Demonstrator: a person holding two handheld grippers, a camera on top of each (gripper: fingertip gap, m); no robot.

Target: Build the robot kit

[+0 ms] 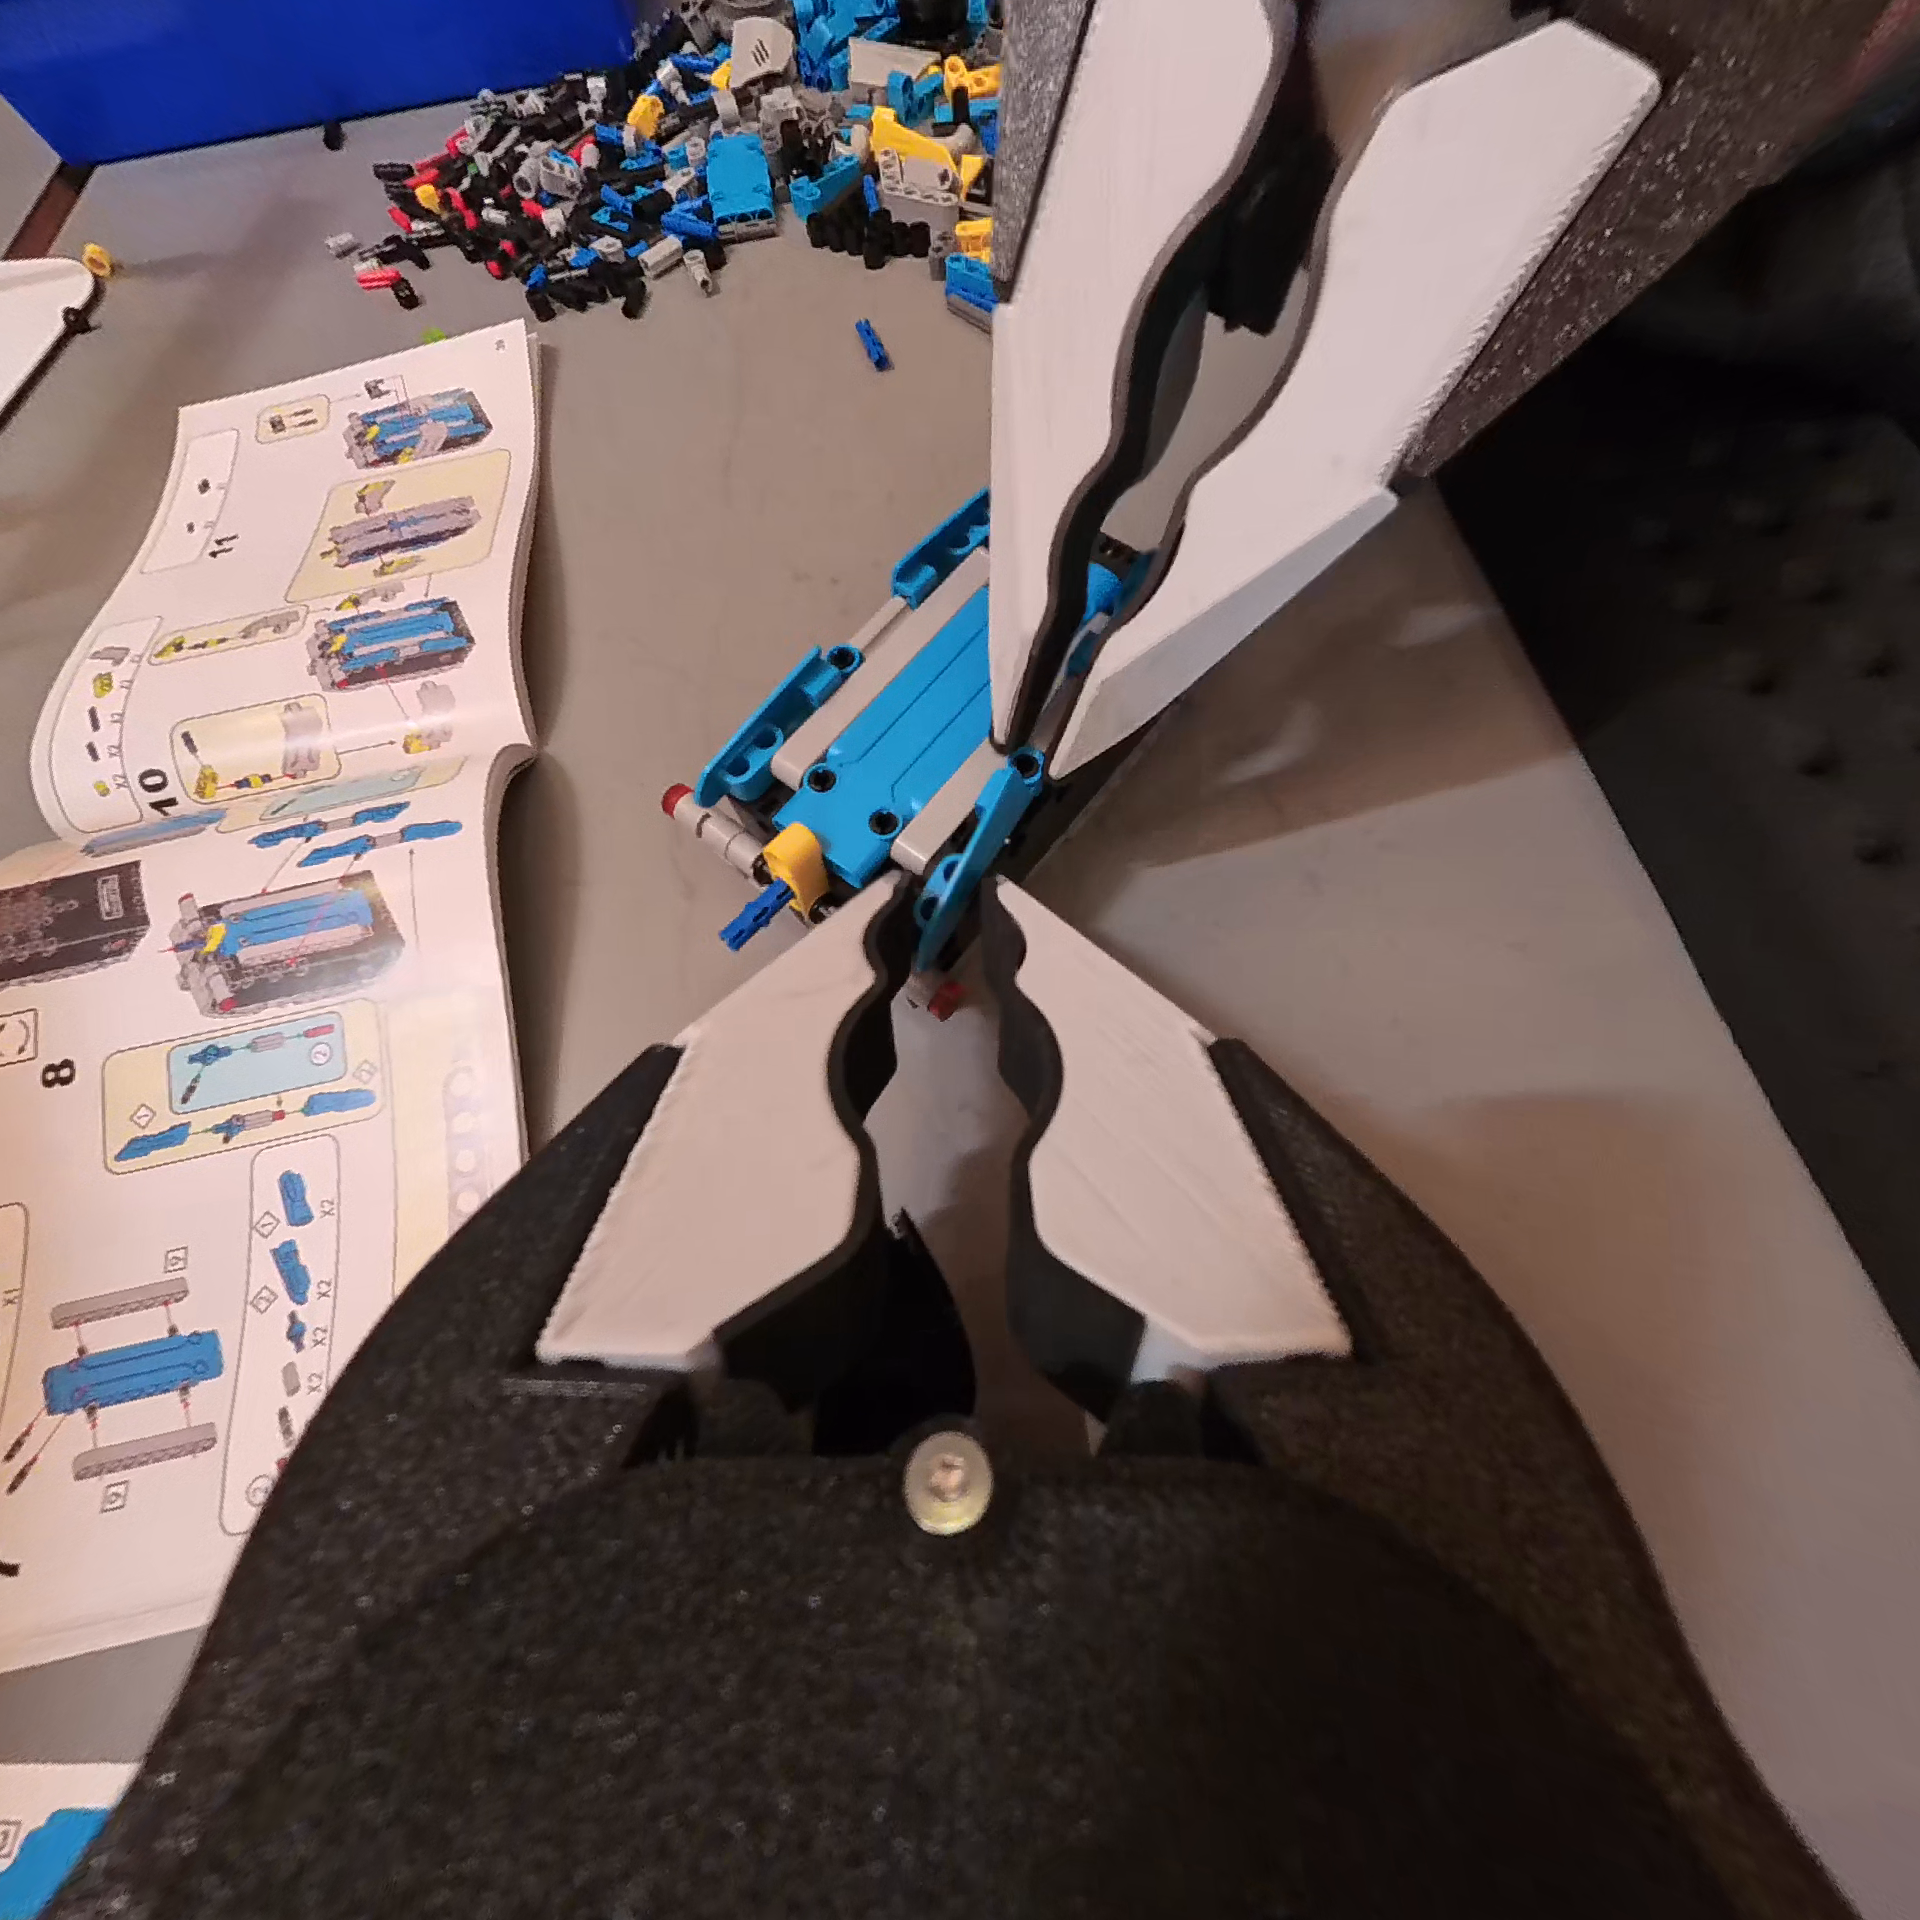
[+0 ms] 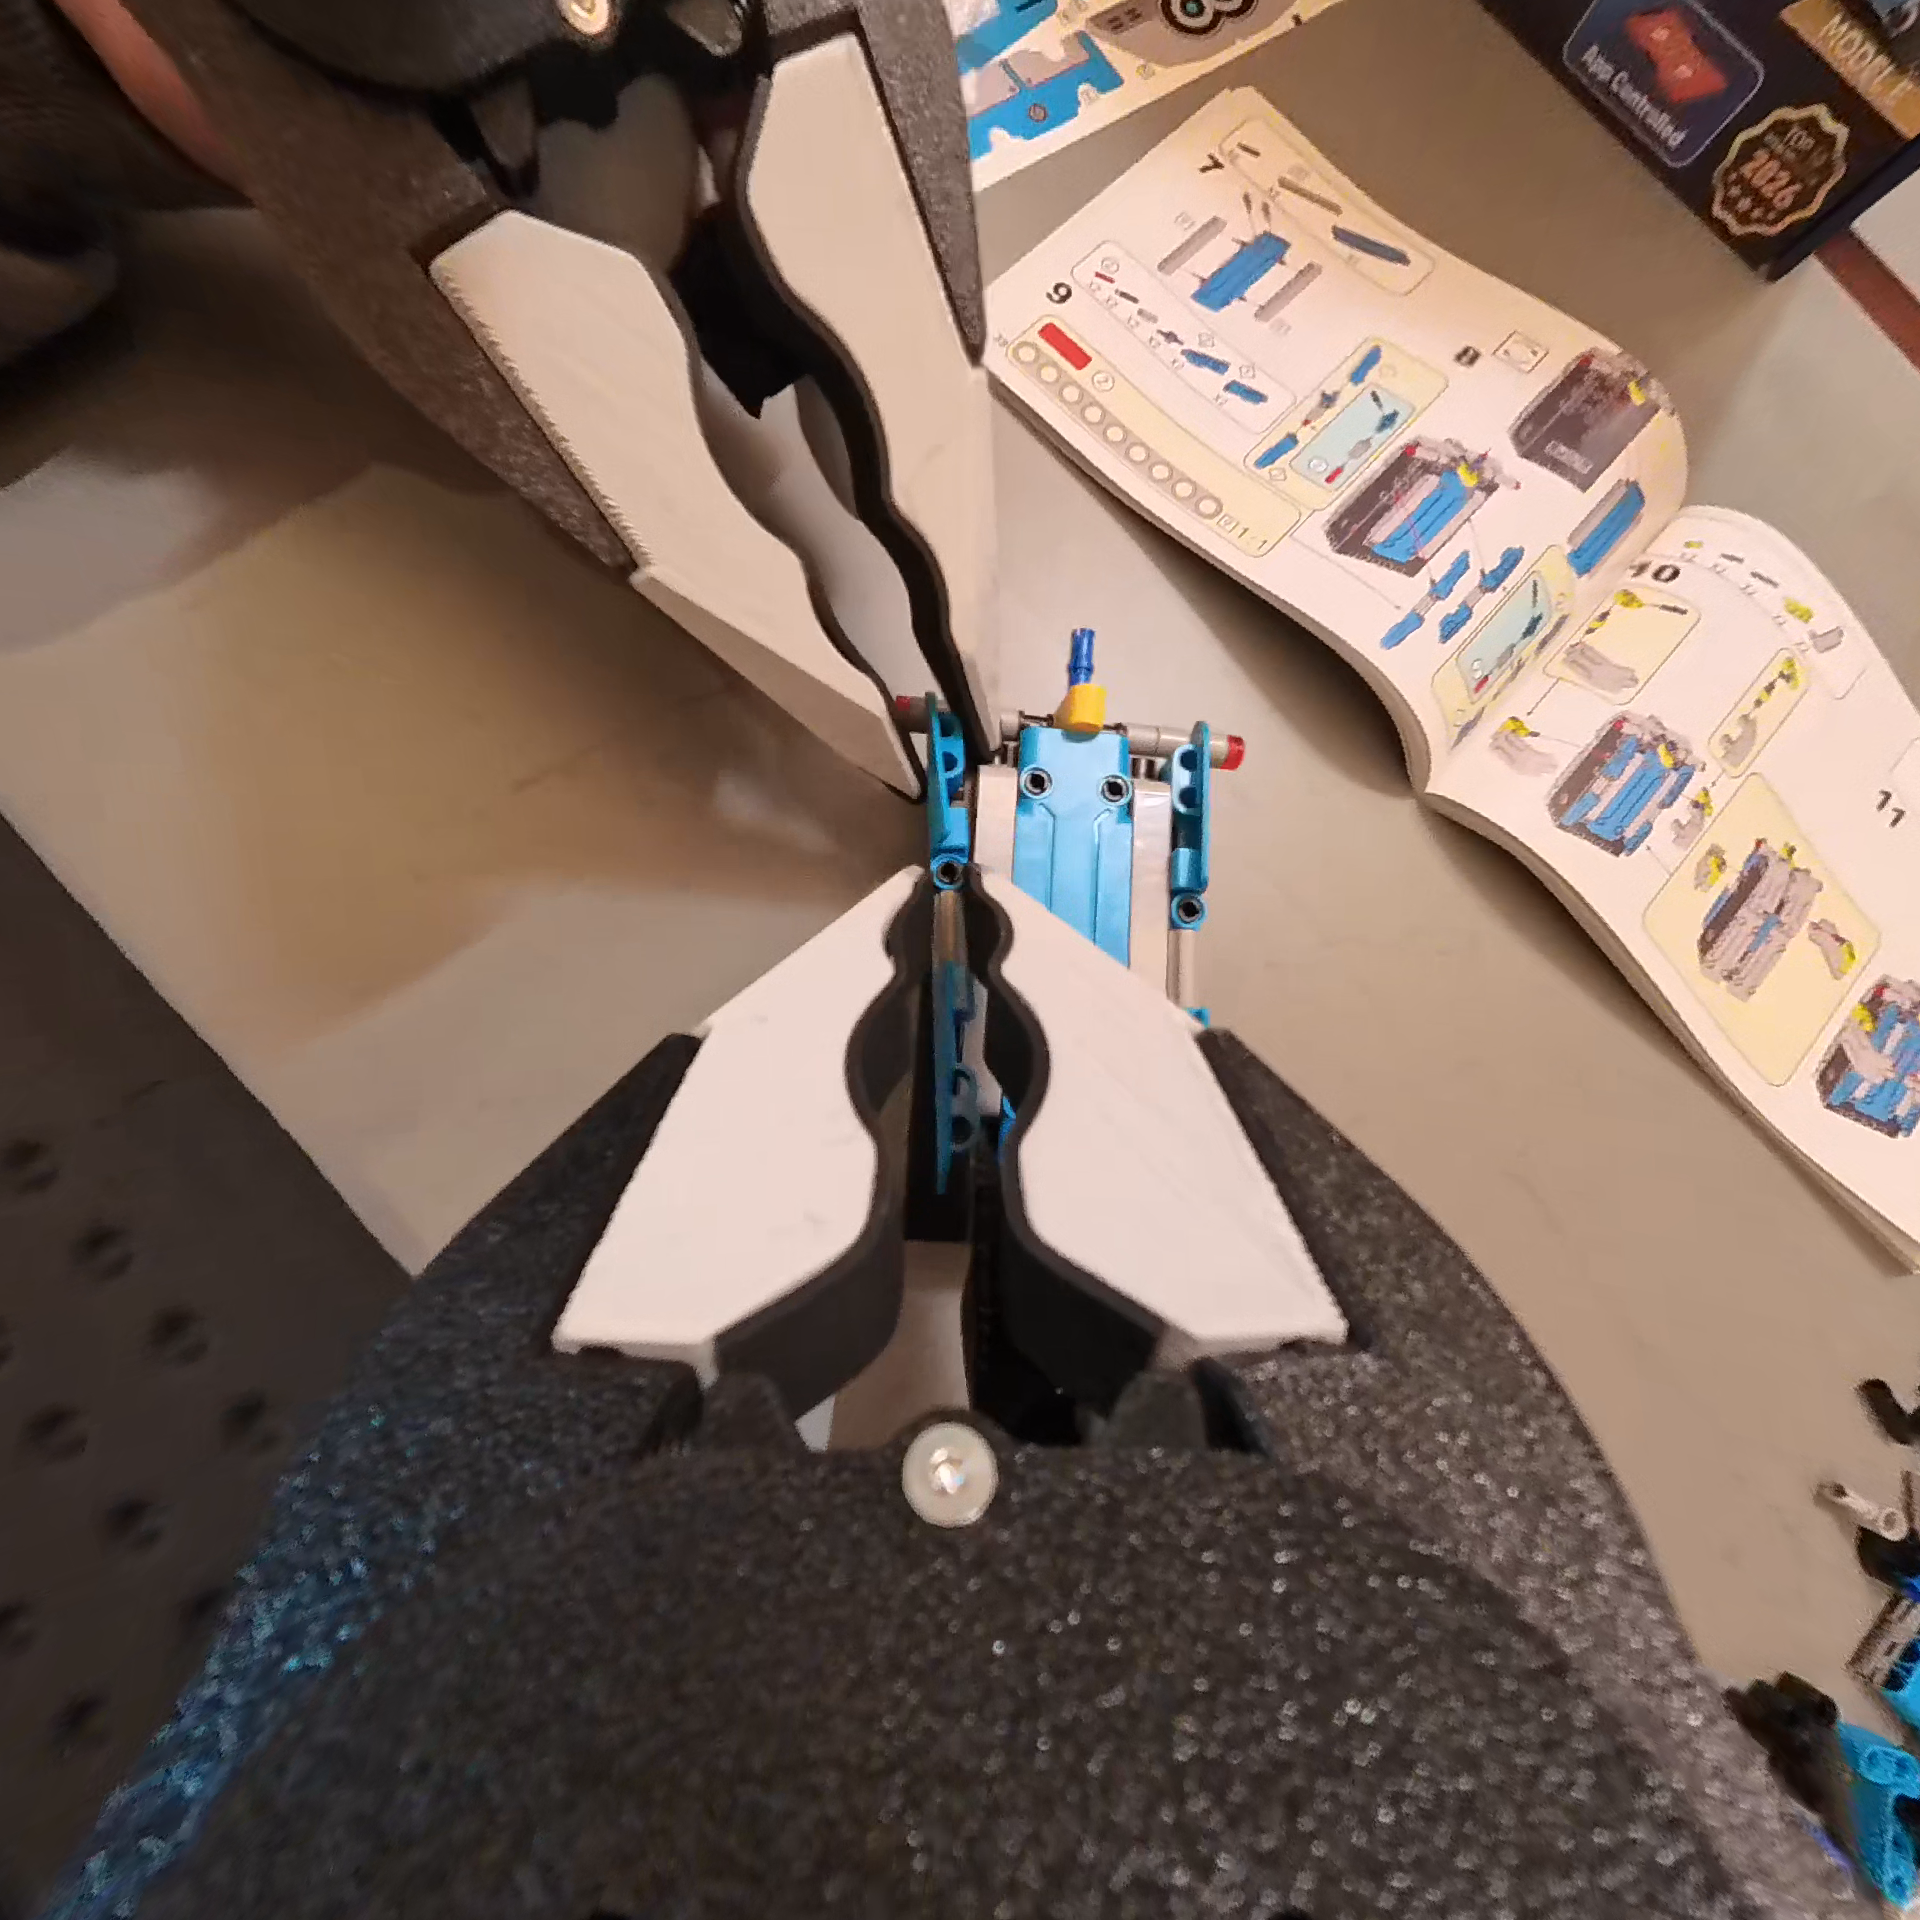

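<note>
A small assembly of blue and grey building bricks (image 1: 894, 727) lies on the grey table, with a yellow piece and a blue pin at one end. It also shows in the right wrist view (image 2: 1070, 852). My left gripper (image 1: 940, 894) is shut on the blue side beam at the assembly's near corner. My right gripper (image 2: 951, 883) is shut on the same blue side beam (image 2: 948, 1039) farther along. Each gripper shows in the other's view, coming in from above: the right one (image 1: 1023, 743) and the left one (image 2: 940, 769). The tips almost meet.
An open instruction booklet (image 1: 312, 727) lies beside the assembly, also in the right wrist view (image 2: 1455, 520). A pile of loose bricks (image 1: 727, 156) lies at the back, before a blue bin (image 1: 260, 62). A dark box (image 2: 1714, 104) stands nearby. A dark perforated surface (image 1: 1766, 727) borders the table. The tips of both grippers are at nearly the same place.
</note>
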